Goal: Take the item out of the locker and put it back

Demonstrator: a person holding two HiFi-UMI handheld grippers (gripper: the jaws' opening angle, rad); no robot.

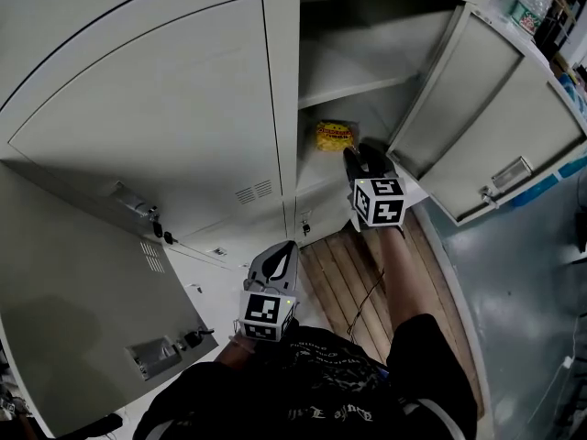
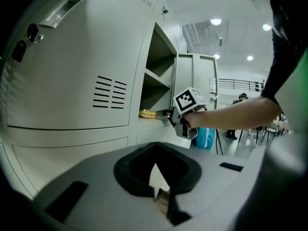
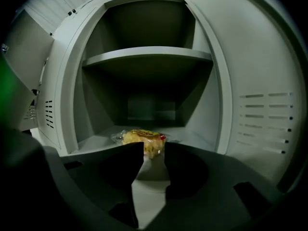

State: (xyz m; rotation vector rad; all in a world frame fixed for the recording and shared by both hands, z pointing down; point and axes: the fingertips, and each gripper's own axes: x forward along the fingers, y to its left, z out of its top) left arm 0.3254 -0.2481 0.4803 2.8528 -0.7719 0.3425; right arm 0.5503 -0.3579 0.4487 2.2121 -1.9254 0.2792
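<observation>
Snack packet (image 3: 139, 137) lies on our locker (image 1: 284, 81) shelf; our right gripper (image 3: 153, 150) gapes just short of it, while our left gripper (image 2: 155, 167) seems closed and empty.

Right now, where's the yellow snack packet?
In the head view, right of centre, the yellow snack packet lies on the floor of the open locker, beneath its shelf. It sits just ahead of the right gripper, whose jaws are open.

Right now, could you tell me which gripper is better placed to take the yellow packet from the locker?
The right gripper: its open jaws face the yellow packet on the locker shelf. The left gripper sits back, shut, outside.
</observation>
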